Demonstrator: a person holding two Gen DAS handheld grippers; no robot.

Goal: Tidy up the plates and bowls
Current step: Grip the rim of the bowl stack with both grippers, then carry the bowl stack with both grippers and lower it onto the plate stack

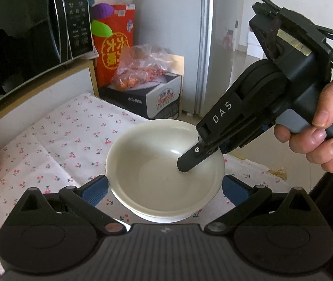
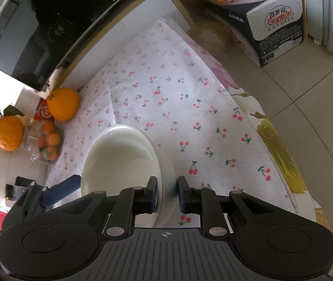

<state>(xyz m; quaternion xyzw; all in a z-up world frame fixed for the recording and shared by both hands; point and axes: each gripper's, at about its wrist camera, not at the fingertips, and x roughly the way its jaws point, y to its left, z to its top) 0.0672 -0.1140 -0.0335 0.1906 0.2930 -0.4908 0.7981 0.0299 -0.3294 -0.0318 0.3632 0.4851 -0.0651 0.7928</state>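
A white bowl (image 1: 164,173) sits nested in another white dish on the cherry-print cloth (image 1: 68,145). My left gripper (image 1: 165,188) is open, its blue pads on either side of the bowl's near part. My right gripper (image 2: 167,194) straddles the bowl's (image 2: 119,161) right rim, one finger inside and one outside, with a gap still showing at the outer pad. In the left wrist view the right gripper's inner finger (image 1: 191,158) reaches down into the bowl. The lower dish's rim (image 2: 168,166) shows just under the bowl.
A black microwave (image 1: 26,39) stands on a shelf at the left. Oranges (image 2: 62,104) and a small fruit bowl (image 2: 48,145) lie at the cloth's left edge. A carton (image 2: 276,23) with a plastic bag sits on the floor beyond the table.
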